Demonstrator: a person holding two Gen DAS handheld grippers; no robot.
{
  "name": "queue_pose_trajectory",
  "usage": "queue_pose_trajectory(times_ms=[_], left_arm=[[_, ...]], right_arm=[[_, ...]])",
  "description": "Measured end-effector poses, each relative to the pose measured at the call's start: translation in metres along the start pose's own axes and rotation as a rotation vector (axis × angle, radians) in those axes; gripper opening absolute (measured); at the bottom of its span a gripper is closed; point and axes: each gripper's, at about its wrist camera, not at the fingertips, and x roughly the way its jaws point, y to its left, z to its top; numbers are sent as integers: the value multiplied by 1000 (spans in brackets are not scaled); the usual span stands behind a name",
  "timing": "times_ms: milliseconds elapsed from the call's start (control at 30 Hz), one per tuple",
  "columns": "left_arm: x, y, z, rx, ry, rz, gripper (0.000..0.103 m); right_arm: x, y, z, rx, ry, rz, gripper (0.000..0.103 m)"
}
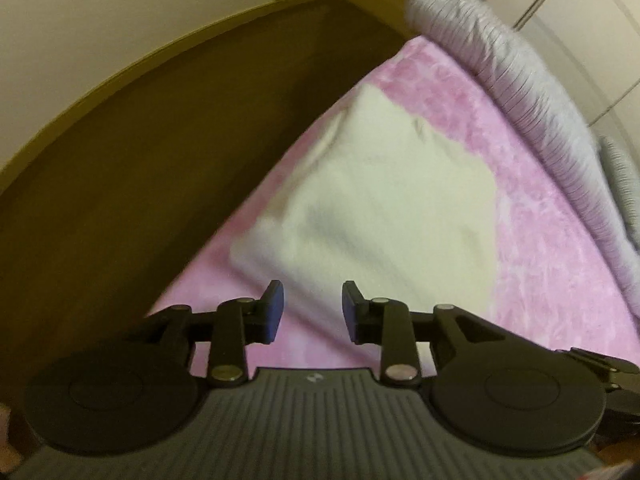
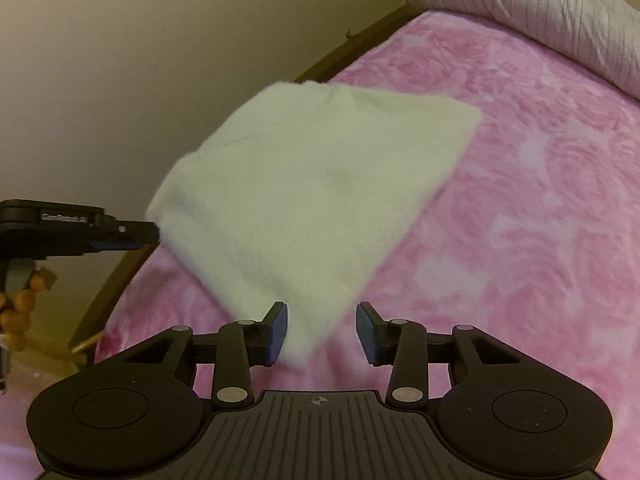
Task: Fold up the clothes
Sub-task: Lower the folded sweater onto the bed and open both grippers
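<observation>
A folded cream-white garment (image 1: pixel 380 196) lies flat on the pink bed cover (image 1: pixel 532 240), near the bed's side edge. My left gripper (image 1: pixel 313 310) is open and empty, its fingers just short of the garment's near corner. The garment also shows in the right wrist view (image 2: pixel 316 188). My right gripper (image 2: pixel 322 332) is open and empty, its fingers on either side of the garment's near corner. The left gripper shows side-on in the right wrist view (image 2: pixel 132 236), at the garment's left corner.
A rolled grey-white striped duvet (image 2: pixel 540 12) lies along the far side of the pink bed cover (image 2: pixel 540 208). A dark floor (image 1: pixel 140 180) and cream wall (image 2: pixel 120 80) lie beyond the bed's left edge. Orange beads (image 2: pixel 20 312) hang at far left.
</observation>
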Motion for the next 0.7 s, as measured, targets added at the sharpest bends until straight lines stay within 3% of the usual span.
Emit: queue_pose_trajectory(times_ms=[133, 233, 500, 700], left_arm=[[-46, -45, -29, -44, 11, 90, 27], [-82, -87, -55, -97, -23, 126, 27], [-172, -202, -130, -209, -142, 200, 32], [-220, -275, -180, -229, -215, 350, 33]], right_arm=[[-38, -10, -3, 17, 27, 42, 41], [-75, -15, -1, -39, 11, 66, 41], [-213, -43, -17, -175, -80, 125, 46], [-295, -67, -47, -220, -151, 122, 47]])
